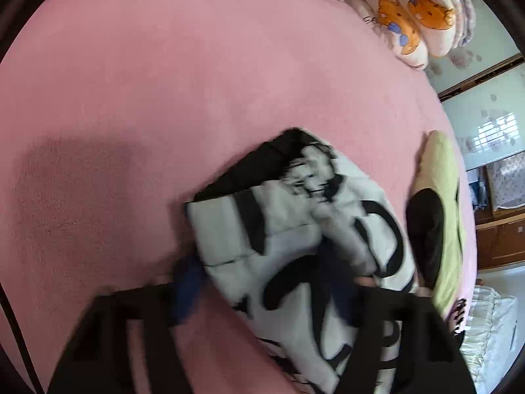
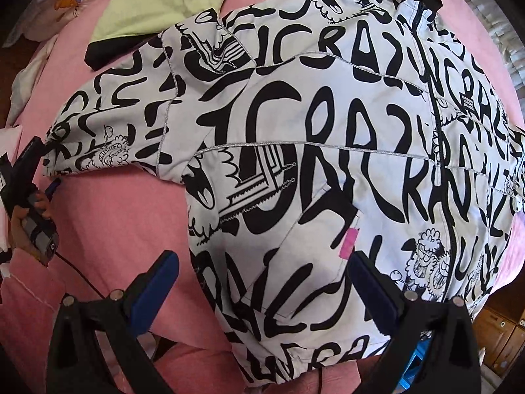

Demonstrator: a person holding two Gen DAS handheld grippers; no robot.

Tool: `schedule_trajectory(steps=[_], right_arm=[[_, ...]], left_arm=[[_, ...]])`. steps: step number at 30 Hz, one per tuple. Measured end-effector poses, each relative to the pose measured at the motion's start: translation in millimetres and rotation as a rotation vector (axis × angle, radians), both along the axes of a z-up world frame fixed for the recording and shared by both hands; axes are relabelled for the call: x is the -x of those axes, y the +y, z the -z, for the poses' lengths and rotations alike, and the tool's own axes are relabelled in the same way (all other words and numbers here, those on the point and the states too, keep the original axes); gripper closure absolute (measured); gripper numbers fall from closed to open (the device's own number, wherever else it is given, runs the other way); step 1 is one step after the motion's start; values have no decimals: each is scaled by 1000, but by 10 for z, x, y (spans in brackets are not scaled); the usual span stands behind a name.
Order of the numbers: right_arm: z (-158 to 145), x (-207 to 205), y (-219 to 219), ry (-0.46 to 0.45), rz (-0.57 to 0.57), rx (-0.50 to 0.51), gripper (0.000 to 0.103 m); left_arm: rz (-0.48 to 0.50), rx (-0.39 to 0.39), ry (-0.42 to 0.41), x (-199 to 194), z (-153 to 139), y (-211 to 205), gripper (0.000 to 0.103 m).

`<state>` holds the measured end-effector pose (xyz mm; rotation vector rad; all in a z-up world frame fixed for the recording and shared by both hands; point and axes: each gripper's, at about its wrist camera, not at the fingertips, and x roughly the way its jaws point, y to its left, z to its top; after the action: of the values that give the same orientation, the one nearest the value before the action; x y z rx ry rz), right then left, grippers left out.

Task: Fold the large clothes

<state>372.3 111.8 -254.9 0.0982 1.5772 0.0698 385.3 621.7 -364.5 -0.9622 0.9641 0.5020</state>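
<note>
Blue-padded fingers point(image 2: 164, 279) of the right gripper point(image 2: 262, 282) stand wide apart just above the jacket point(image 2: 311, 138), nothing pinched. Jacket, white with black lettering, lies spread front-up on the pink bed point(image 2: 115, 213), zipper closed. Left gripper point(image 1: 272, 282) is blurred; its fingers straddle the sleeve cuff point(image 1: 279, 216), but whether they are clamped on it I cannot tell. Green garment point(image 2: 154, 3) lies beside the jacket's shoulder.
</note>
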Motion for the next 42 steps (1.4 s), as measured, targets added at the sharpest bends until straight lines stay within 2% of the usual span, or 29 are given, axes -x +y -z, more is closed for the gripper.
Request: schedule_trajectory(steps=[1, 3, 6, 10, 19, 24, 26, 30, 35, 39, 42], right_arm=[[-2, -1, 11, -5, -6, -3, 0], [3, 5, 32, -7, -18, -8, 0], [16, 32, 27, -5, -9, -24, 0], [-8, 94, -57, -12, 25, -54, 0], [-131, 235, -400, -55, 58, -93, 0], [-181, 281, -724, -88, 58, -117, 0], [-204, 299, -867, -99, 67, -124, 0], [-280, 343, -1294, -127, 96, -156, 0], [-411, 327, -1776, -193, 103, -178, 0], [-453, 273, -2254, -257, 138, -199, 0], [-409, 219, -2593, -289, 160, -207, 0]], left_arm=[[-8, 5, -6, 14, -28, -20, 77], [-29, 33, -42, -17, -61, -40, 93], [-56, 11, -69, -3, -200, -85, 95], [-40, -46, -138, 5, -522, -210, 96], [111, -172, -364, -32, -1523, -773, 98], [222, -248, -495, -32, -2173, -1493, 98], [254, -254, -539, -17, -2360, -1774, 98], [350, -234, -636, -83, -2680, -2585, 98], [484, -227, -649, -192, -2753, -3635, 98], [588, -171, -606, -233, -2561, -4414, 98], [668, -207, -541, -259, -2371, -5001, 97]])
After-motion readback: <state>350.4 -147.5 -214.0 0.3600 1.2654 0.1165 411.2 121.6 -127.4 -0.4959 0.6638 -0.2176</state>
